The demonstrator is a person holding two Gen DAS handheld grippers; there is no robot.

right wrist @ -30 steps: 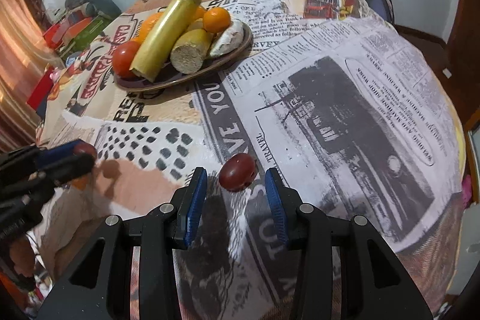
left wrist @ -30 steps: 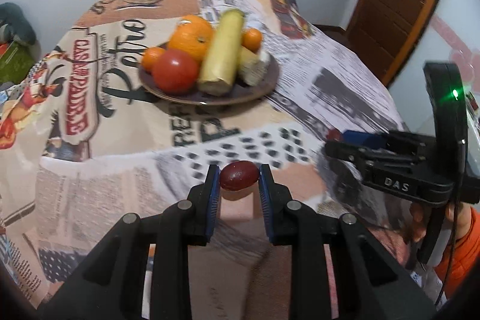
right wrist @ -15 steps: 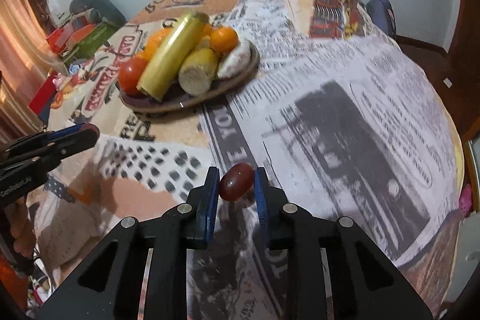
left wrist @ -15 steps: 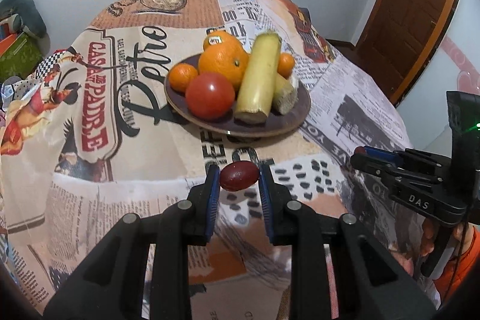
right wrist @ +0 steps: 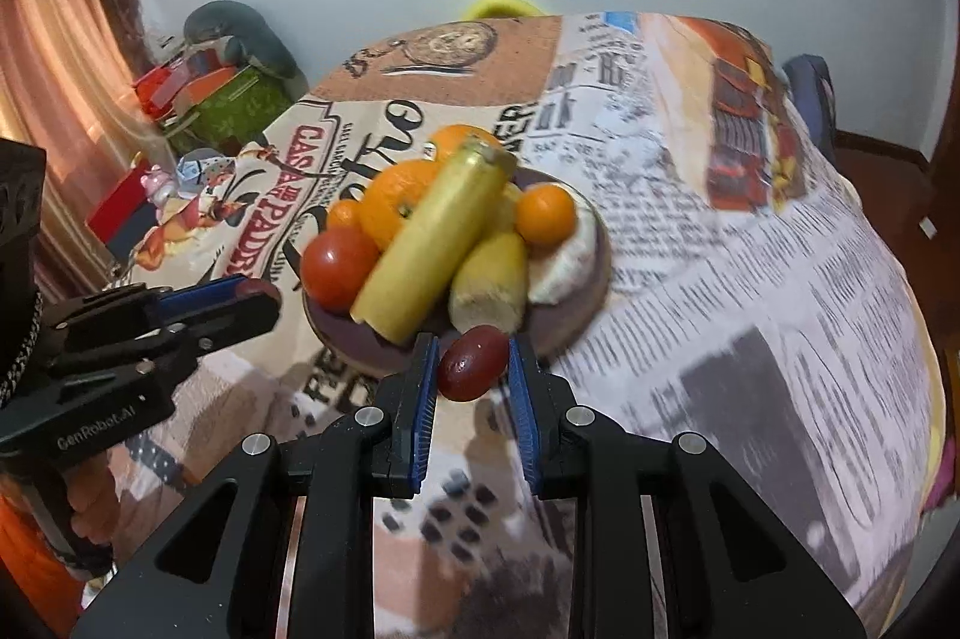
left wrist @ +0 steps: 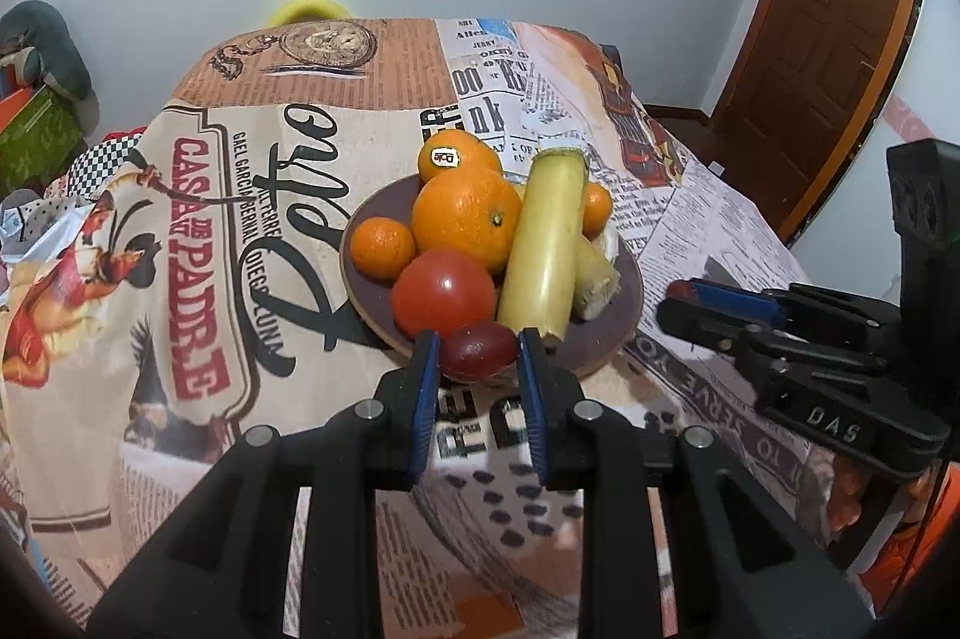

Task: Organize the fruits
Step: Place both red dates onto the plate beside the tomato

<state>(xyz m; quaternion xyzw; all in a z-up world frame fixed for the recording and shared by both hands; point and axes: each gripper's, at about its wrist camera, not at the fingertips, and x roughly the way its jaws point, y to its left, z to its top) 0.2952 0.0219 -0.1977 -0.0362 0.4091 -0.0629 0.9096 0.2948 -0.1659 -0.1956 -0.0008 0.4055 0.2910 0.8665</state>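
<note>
A white-walled room holds a table (left wrist: 180, 279) under a newsprint cloth, with a door (left wrist: 840, 39) at far right. A brown plate (left wrist: 618, 321) sits mid-table, crowded with oranges (left wrist: 465, 219), a tomato (left wrist: 444, 291) and a long yellow stalk (left wrist: 549, 243). The left gripper (left wrist: 478, 357) pinches one grape (left wrist: 478, 351) at the plate's near rim; the right gripper (right wrist: 471, 366) clamps another grape (right wrist: 472, 363) there too. The step looks like delivery. Next, each grape needs lowering onto the bare near rim, the only open room, without rolling off.
</note>
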